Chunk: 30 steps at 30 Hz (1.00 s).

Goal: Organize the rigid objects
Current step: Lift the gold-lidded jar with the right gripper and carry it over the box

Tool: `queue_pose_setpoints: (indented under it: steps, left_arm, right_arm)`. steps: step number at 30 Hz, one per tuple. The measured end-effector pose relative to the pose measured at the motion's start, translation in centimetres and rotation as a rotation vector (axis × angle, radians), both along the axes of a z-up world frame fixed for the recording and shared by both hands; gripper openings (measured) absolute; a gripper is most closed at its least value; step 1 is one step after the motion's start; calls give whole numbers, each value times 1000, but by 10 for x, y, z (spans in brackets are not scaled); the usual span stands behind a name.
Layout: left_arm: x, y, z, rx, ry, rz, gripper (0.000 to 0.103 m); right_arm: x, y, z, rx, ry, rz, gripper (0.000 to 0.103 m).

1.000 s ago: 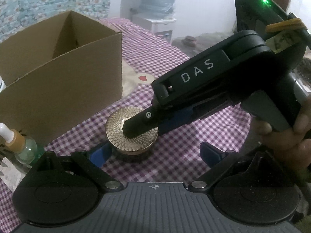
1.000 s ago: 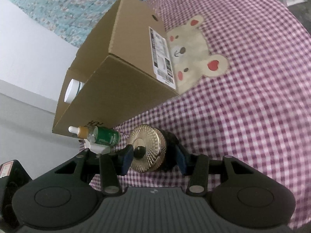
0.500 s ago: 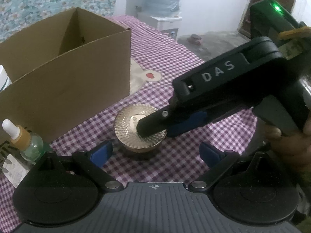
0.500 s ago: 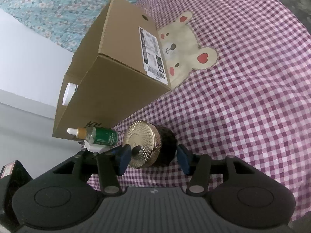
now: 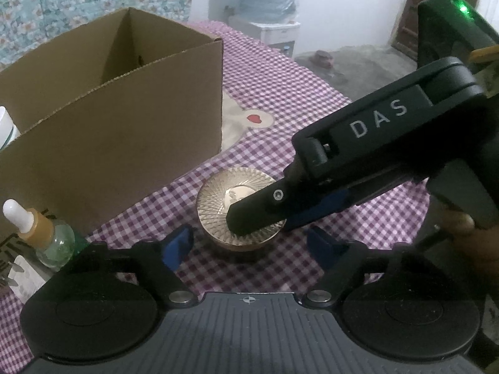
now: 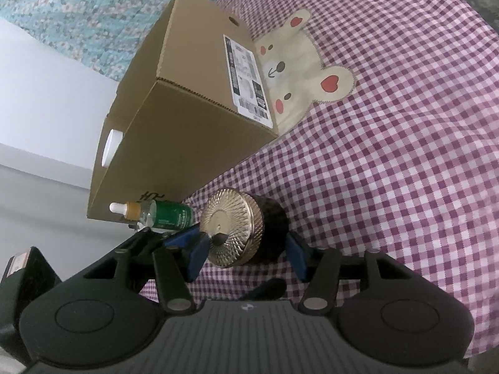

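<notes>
Purple-and-white gingham cloth (image 6: 389, 155) with a bear appliqué (image 6: 299, 71) covers the surface. It reads as a bed or padded top rather than a worktop; which one cannot be told. Behind it hang a floral fabric and a white wall.

An open cardboard box (image 5: 124, 118) stands on the cloth, with a shipping label (image 6: 246, 78) on one side. A white round cap (image 6: 109, 146) shows at its far end.

The jar with a ribbed gold lid (image 5: 241, 208) stands upright on the cloth just in front of the box corner. Its dark body is visible in the right wrist view (image 6: 268, 227).

The right claw (image 6: 246, 249) comes in from the right of the left wrist view, angled downward, with a hand (image 5: 471, 243) on its handle. Its blue pads flank the jar. One finger (image 5: 255, 212) crosses over the gold lid, and the other pad sits beside the dark body. Whether the pads actually press on the jar cannot be told.

The left claw (image 5: 249, 243) points steeply down at the cloth just short of the jar. Its jaws are closing, and the pads stand apart with bare gingham between them and the jar just beyond the tips. Nothing is gripped.

A green dropper bottle (image 6: 159, 215) with a white bulb stands beside the box, close to the left pad of the right claw. A white card (image 5: 25, 277) lies near it.
</notes>
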<state>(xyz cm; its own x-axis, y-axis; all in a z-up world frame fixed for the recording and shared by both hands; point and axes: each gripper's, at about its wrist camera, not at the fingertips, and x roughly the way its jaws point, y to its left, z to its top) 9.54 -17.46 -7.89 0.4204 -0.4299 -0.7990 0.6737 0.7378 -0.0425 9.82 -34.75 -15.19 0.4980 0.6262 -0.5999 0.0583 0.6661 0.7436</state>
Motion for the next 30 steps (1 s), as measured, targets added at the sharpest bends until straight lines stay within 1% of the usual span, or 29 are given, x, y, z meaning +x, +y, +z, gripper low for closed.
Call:
queue_pose_setpoints:
  steps: [2, 5, 6, 14, 19, 21, 24, 30]
  left_arm:
    - [1, -1, -1, 6, -3, 1, 72]
    - [3, -2, -2, 15, -3, 4, 63]
    - [4, -2, -2, 15, 1, 6, 62]
    - [11, -5, -5, 19, 8, 19, 61]
    - [17, -3, -6, 5, 9, 34, 61]
    - [19, -3, -6, -6, 13, 37, 58]
    - [20, -4, -6, -5, 0, 38, 57]
    - [14, 2, -1, -31, -2, 58, 56]
  right_arm:
    - [1, 1, 0, 0, -1, 2, 58]
    - [1, 3, 0, 0, -2, 4, 58]
    - [1, 3, 1, -1, -2, 5, 58]
    - [1, -6, -1, 19, -10, -19, 58]
    - [4, -7, -3, 22, -15, -24, 57]
    - [5, -7, -3, 21, -19, -25, 57]
    - [8, -5, -3, 22, -27, -28, 57]
    - [7, 1, 5, -15, -43, -21, 53]
